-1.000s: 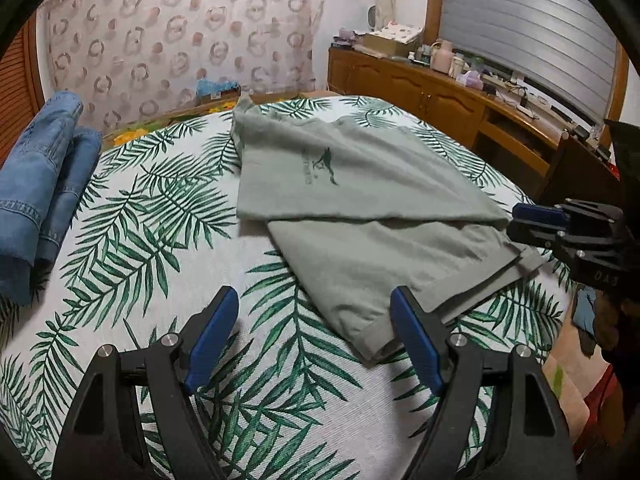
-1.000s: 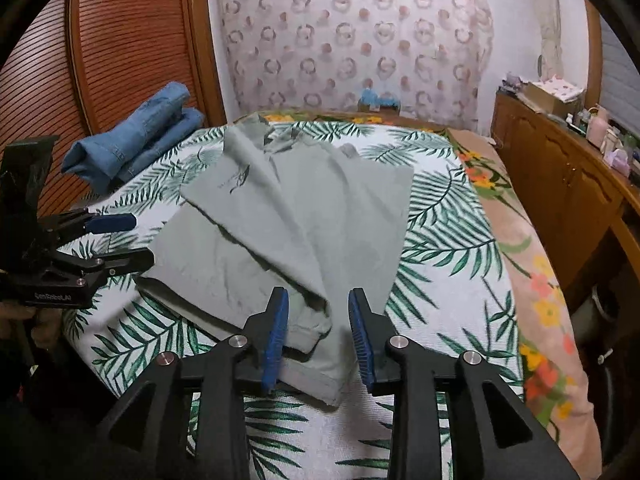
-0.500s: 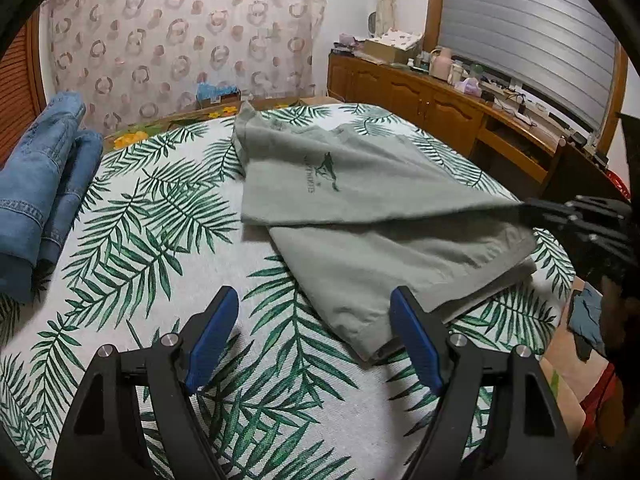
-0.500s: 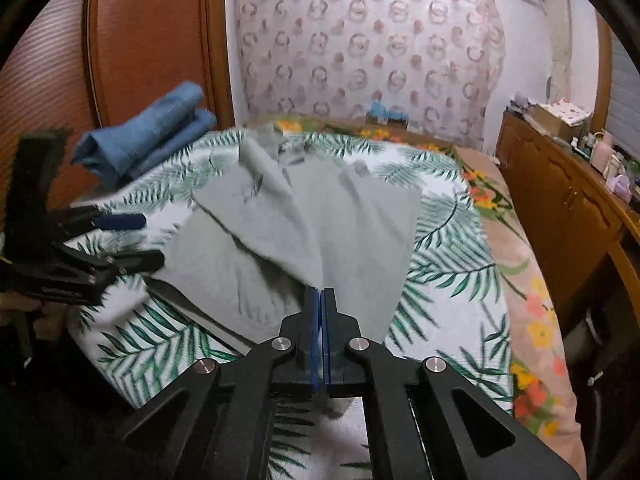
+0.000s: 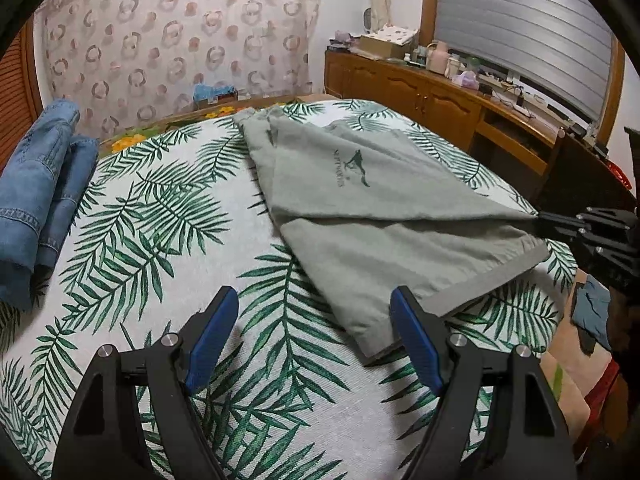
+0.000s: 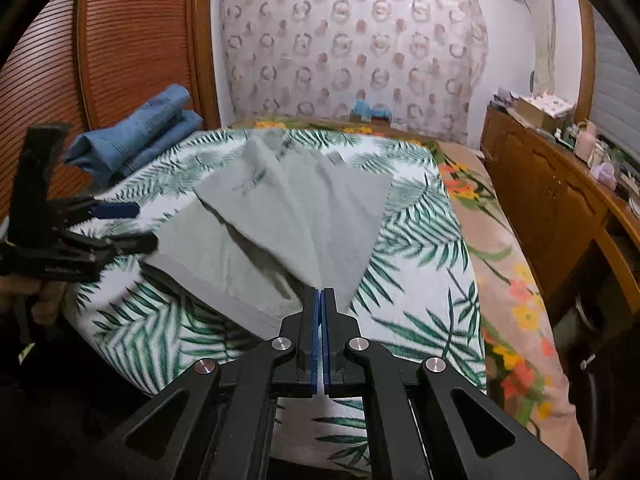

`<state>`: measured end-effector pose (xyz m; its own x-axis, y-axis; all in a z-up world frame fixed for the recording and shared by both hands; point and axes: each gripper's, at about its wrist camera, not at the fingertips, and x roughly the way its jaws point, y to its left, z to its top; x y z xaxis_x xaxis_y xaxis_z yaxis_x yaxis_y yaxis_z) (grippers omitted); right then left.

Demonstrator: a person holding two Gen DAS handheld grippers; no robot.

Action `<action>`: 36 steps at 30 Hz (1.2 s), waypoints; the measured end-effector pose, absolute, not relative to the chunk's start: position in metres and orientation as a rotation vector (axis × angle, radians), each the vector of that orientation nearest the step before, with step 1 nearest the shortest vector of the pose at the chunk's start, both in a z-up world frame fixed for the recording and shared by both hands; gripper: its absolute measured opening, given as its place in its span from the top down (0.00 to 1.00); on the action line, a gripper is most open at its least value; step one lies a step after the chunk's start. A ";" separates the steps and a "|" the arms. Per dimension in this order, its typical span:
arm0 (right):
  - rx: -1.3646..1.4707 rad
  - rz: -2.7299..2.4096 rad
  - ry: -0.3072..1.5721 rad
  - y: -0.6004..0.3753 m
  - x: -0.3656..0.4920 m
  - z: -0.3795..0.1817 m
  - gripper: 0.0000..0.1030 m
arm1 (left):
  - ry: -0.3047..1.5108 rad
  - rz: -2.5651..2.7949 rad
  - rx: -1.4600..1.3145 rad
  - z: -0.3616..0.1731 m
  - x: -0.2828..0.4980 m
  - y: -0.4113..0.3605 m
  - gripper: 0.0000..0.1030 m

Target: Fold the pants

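Note:
Grey-green pants (image 5: 372, 200) lie on the palm-leaf bedspread (image 5: 168, 240), one leg crossed over the other, a dark logo on top. My left gripper (image 5: 314, 312) is open and empty, hovering just before the near leg's hem. My right gripper (image 6: 321, 294) is shut on the hem of the upper leg and lifts that corner of the pants (image 6: 312, 216) off the bed. The right gripper shows at the right edge of the left wrist view (image 5: 560, 220). The left gripper shows at the left in the right wrist view (image 6: 124, 224).
Folded blue jeans (image 5: 36, 192) lie at the bed's left side, against a wooden slatted door (image 6: 120, 52). A wooden sideboard (image 5: 440, 100) with clutter runs along the right wall. A floral blanket (image 6: 516, 280) covers the bed's right edge.
My right gripper closed on the upper leg's hem and has lifted and pulled it toward itself. My left gripper stayed open and shifted slightly.

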<state>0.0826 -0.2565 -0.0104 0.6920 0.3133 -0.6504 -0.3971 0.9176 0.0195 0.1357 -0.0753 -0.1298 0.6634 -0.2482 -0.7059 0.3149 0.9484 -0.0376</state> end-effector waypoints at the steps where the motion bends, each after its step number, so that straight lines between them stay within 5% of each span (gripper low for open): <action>1: -0.122 0.398 0.711 -0.258 0.084 -0.013 0.99 | 0.787 -0.316 0.091 -0.131 0.136 -0.075 0.23; 11: -0.100 0.381 0.743 -0.254 0.090 -0.010 0.96 | 0.804 -0.314 0.085 -0.137 0.138 -0.075 0.23; 15: -0.089 0.375 0.698 -0.254 0.088 0.002 0.63 | 0.814 -0.319 0.070 -0.138 0.141 -0.073 0.23; 16: -0.091 0.372 0.687 -0.253 0.089 0.005 0.62 | 0.815 -0.321 0.065 -0.138 0.141 -0.073 0.23; 36: -0.166 0.525 0.756 -0.183 0.165 -0.009 0.61 | 0.744 -0.273 0.029 -0.119 0.138 -0.044 0.23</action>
